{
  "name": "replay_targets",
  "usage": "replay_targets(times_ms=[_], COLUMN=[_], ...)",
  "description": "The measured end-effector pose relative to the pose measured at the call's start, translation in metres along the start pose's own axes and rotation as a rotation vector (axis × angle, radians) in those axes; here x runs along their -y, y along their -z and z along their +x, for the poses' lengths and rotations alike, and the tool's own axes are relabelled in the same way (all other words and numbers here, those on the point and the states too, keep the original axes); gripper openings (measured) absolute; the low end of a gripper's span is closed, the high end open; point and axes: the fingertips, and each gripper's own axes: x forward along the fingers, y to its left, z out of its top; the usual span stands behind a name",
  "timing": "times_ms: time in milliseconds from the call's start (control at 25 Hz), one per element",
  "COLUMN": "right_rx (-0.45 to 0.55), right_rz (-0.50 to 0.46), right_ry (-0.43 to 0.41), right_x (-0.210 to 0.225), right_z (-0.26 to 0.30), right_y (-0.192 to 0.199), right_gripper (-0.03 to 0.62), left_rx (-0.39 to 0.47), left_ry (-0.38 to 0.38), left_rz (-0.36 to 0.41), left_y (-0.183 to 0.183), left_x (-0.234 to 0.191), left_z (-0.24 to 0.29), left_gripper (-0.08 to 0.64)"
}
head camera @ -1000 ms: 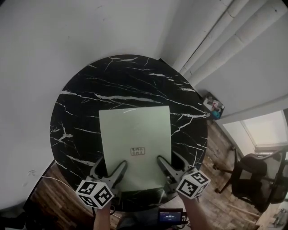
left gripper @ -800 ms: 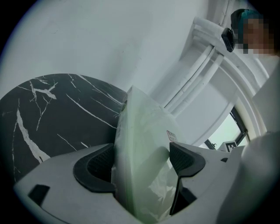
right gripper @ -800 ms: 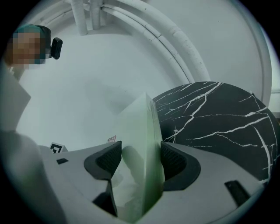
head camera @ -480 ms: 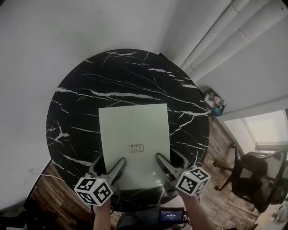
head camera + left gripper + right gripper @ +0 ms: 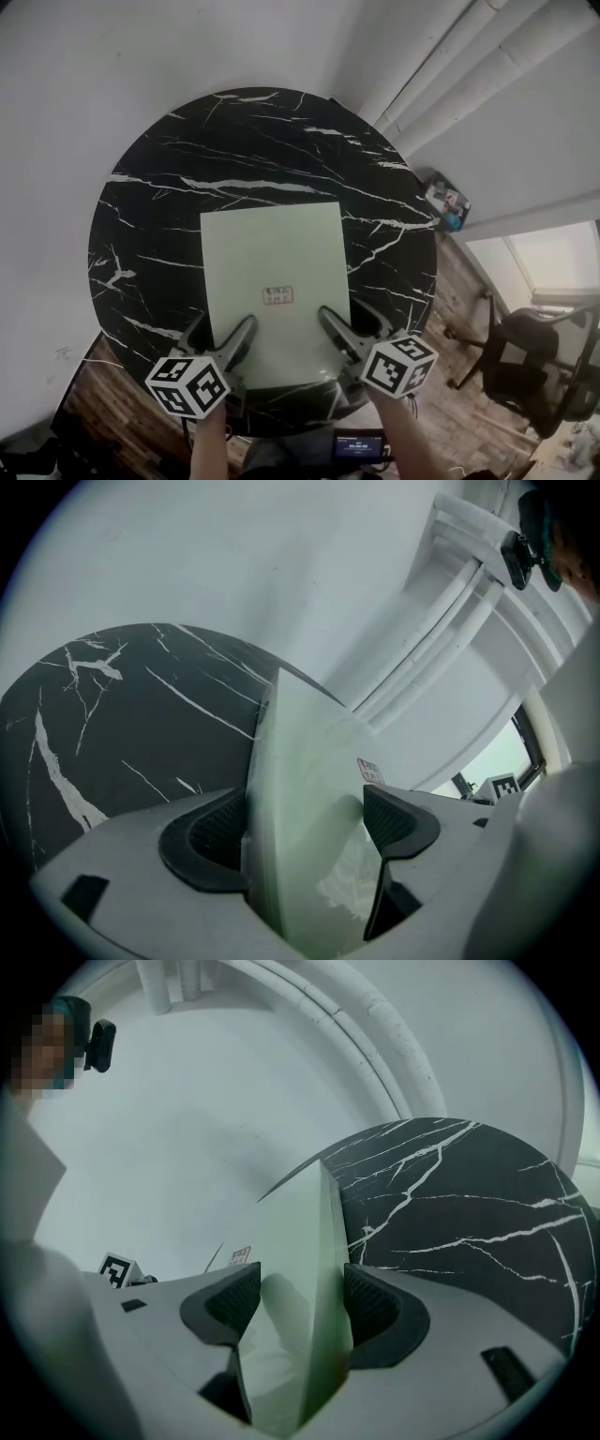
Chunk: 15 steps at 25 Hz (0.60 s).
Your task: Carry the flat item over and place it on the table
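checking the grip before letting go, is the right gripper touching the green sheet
Touching. The right gripper view shows the right gripper with both fingers closed on the green sheet, no gap on either side.

Print on the little label (image 5: 277,295) on the pale green sheet (image 5: 272,253) is way too small to read. The sheet's near corners are covered by the left gripper (image 5: 241,330) and right gripper (image 5: 327,321). Can't tell if it's touching the bench (image 5: 159,206) or just above it. The colourful clutter (image 5: 448,208) on the floor is too tiny to identify.
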Motion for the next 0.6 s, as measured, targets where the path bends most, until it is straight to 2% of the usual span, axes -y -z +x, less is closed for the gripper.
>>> replay_targets(times_ms=[240,400,600], right_rx=[0.002,0.012,0.013], right_rz=[0.002,-0.046,-0.14], right_ry=[-0.002,0.017,0.07], right_x=[-0.0001,-0.0022,-0.0053], right_z=[-0.0006,-0.0029,-0.0072], right_y=[-0.0009,-0.0018,-0.0022], right_gripper=[0.236,0.236,0.236], left_rx=[-0.002,0.005,0.064], left_ry=[0.005,-0.003,-0.066], left_rz=[-0.007,-0.002,0.069], left_y=[0.0,-0.0011,-0.0081], left_x=[-0.0002,-0.0004,-0.0011], left_z=[-0.0001,-0.0006,-0.0085], left_gripper=[0.394,0.394,0.391])
